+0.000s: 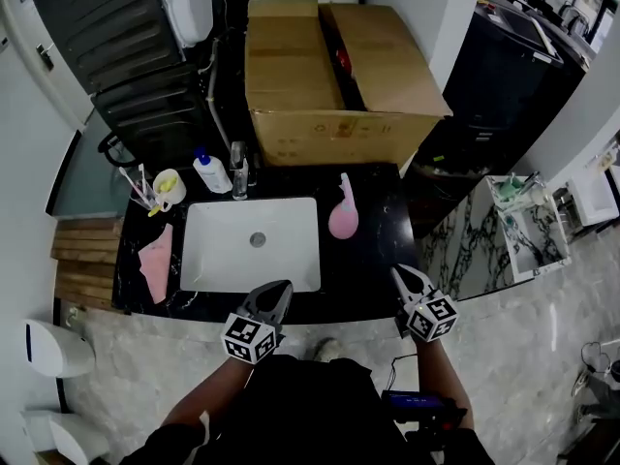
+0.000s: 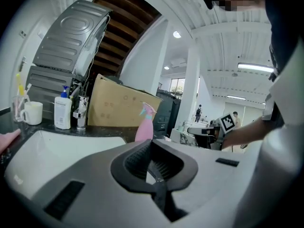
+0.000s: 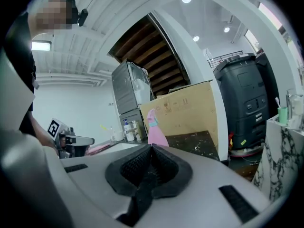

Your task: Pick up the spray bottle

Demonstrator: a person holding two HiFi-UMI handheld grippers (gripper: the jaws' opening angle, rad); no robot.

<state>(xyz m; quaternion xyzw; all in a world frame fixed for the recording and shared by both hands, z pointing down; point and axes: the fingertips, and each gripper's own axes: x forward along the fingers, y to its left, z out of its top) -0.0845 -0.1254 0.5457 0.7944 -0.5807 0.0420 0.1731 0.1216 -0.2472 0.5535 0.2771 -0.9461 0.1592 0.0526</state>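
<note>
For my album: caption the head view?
Left tool and right tool, shut, facing pink plastic spray bottle beside white rectangular sink.

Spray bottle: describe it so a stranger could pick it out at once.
Find the black counter with the white sink, in front of the cardboard box. The spray bottle stands right of the sink. It is the only pink bottle; the white pump bottle stands left of the tap.

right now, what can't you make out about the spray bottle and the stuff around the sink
Spray bottle base: in the gripper views, hidden behind the left gripper and right gripper.
Cardboard box contents: head view, flaps cover all but a red glimpse.
Pump bottle label: head view, too small to read.
</note>
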